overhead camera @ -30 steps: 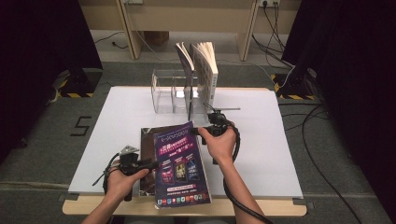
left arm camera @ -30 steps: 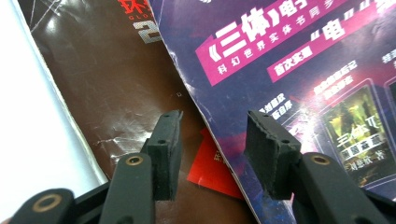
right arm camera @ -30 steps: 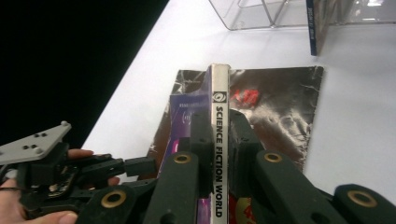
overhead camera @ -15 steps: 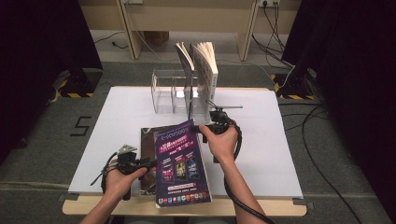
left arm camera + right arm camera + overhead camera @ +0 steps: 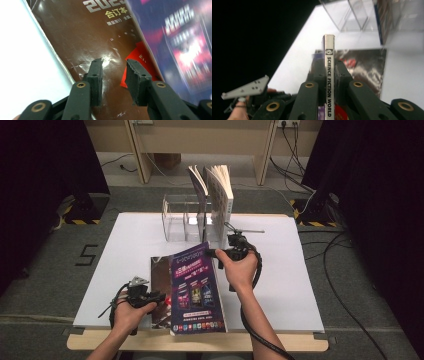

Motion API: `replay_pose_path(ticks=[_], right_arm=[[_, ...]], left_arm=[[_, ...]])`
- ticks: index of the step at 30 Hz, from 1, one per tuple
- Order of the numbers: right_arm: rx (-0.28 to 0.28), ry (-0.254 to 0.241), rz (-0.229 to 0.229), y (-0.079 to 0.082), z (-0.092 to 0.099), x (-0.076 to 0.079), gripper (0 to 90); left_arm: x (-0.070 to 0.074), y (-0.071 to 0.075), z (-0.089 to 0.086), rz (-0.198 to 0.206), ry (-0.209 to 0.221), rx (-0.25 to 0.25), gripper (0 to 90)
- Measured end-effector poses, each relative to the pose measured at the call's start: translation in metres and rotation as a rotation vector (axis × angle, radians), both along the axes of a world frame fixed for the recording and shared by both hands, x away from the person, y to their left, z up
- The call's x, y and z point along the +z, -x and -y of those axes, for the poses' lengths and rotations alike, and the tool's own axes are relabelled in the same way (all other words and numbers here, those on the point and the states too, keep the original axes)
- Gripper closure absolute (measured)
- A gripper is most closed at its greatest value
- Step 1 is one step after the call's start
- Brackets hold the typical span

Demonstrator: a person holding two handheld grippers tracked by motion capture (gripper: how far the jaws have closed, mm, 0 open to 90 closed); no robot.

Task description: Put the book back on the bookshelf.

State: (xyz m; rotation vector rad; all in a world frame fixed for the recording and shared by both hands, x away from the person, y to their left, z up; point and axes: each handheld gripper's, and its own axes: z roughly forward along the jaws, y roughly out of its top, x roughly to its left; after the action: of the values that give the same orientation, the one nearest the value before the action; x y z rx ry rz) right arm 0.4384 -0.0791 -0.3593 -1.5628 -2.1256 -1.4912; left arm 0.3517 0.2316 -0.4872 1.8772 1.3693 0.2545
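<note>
My right gripper (image 5: pixel 216 253) is shut on the white spine (image 5: pixel 329 47) of a purple magazine (image 5: pixel 196 290) and holds its far edge tilted up off the table. In the right gripper view, the right gripper (image 5: pixel 329 64) has both pads flat against that spine. Under the purple one, a brown magazine (image 5: pixel 161 275) lies flat. My left gripper (image 5: pixel 158 296) hovers at the brown magazine's near left part. In the left gripper view, the left gripper (image 5: pixel 113 66) has just been closing. A gap stays between its jaws, and only the brown cover (image 5: pixel 75 32) lies behind them.
A clear acrylic rack (image 5: pixel 177 217) stands at the back of the white table top (image 5: pixel 125 245), with upright books (image 5: pixel 220 195) fanned open in its right side. Cables trail from both grippers over the table's near edge.
The far edge of the purple magazine stands slightly higher than a second ago. Both hands have hardly shifted.
</note>
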Motion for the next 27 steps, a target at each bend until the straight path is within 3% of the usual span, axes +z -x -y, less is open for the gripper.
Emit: replay_pose_path(ticks=[6,17,27], right_arm=[[-0.043,0.0,0.095,0.002,0.003,0.018,83.3],[-0.092,0.0,0.221,0.0,-0.006,0.04,83.3],[-0.15,0.04,0.36,-0.006,-0.021,0.065,83.3]], left_arm=[[0.0,0.0,0.001,0.001,0.007,0.002,64.8],[-0.001,0.001,0.002,0.008,0.01,0.003,63.9],[-0.001,0.001,0.003,0.005,0.016,-0.004,63.2]])
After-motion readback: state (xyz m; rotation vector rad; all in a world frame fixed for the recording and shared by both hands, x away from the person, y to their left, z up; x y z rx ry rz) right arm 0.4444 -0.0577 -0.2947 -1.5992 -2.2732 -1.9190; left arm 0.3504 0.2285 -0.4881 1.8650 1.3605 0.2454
